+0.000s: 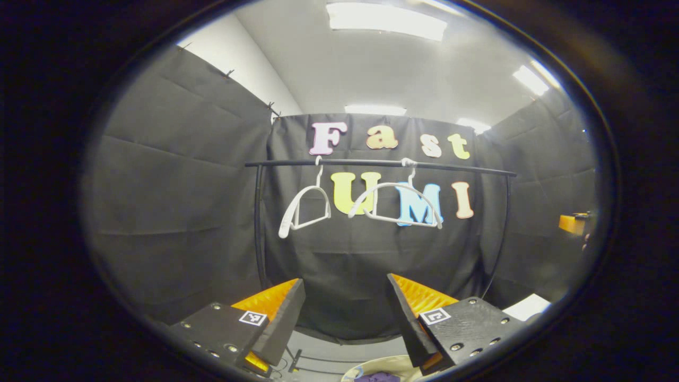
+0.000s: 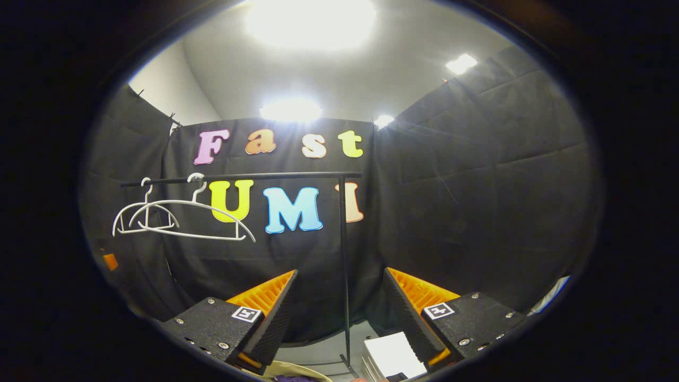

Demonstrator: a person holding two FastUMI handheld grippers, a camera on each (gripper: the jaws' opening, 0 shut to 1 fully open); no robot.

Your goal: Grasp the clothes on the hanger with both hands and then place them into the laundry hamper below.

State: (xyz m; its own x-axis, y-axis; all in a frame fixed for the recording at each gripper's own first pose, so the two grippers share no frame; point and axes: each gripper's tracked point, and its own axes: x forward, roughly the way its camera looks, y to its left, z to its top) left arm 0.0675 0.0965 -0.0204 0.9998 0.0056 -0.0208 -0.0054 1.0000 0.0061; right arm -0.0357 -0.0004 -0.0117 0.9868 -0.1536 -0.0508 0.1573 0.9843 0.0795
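Two bare white hangers (image 1: 305, 209) (image 1: 395, 204) hang on the black rail (image 1: 379, 164); no garment hangs on either. In the right gripper view the same hangers (image 2: 146, 215) (image 2: 193, 220) hang at the left end of the rail (image 2: 241, 176). My left gripper (image 1: 345, 310) is open with nothing between its fingers. Below it lies the cream rim of the hamper (image 1: 371, 366), with purple cloth (image 1: 377, 377) inside. My right gripper (image 2: 339, 305) is open too and holds nothing. The hamper rim (image 2: 297, 369) and purple cloth (image 2: 294, 379) show at its bottom edge.
The rack's black upright posts (image 1: 259, 223) (image 2: 344, 265) stand on the grey floor (image 2: 323, 353). A white box (image 2: 390, 355) lies on the floor by the right post. The other gripper (image 1: 574, 224) and a hand show at the far right of the left gripper view.
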